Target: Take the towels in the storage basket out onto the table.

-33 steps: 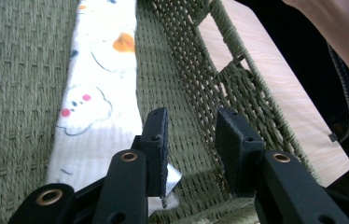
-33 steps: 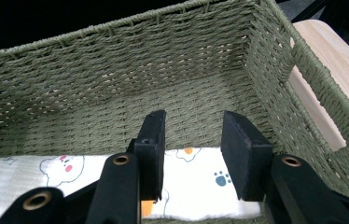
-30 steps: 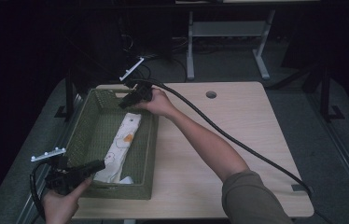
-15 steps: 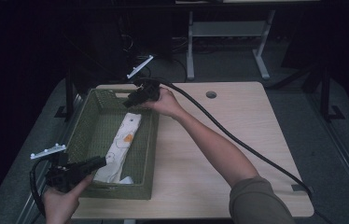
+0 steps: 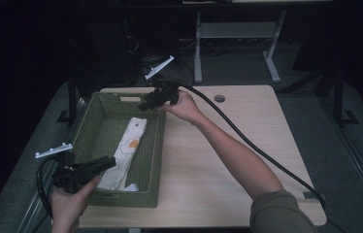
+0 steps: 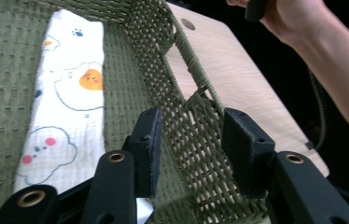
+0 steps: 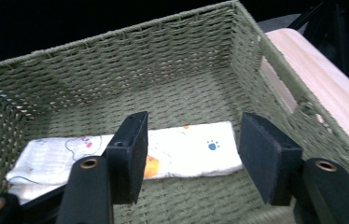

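Note:
A green woven basket (image 5: 157, 145) stands on the left half of the wooden table (image 5: 267, 116). A folded white cloth (image 5: 126, 150) with cartoon prints lies lengthwise inside it. My left gripper (image 5: 107, 164) reaches over the basket's near left corner. Its jaws have just been opening and now stand apart, with the basket wall (image 6: 177, 56) seen in the gap and the cloth (image 6: 70, 84) to the left. My right gripper (image 5: 144, 105) hovers at the far right corner. Its jaws have also just been opening and stand wide, with nothing between them above the cloth (image 7: 46, 151) and the basket wall (image 7: 163, 46).
A thick black cable (image 5: 247, 141) trails from the right gripper across the table to its near right edge. A round hole (image 5: 220, 98) sits in the tabletop near the far edge. A desk frame (image 5: 199, 48) stands on the dark floor behind.
The right gripper has shifted a little to the right and up from the basket's far rim. The left gripper has stayed at the near left corner.

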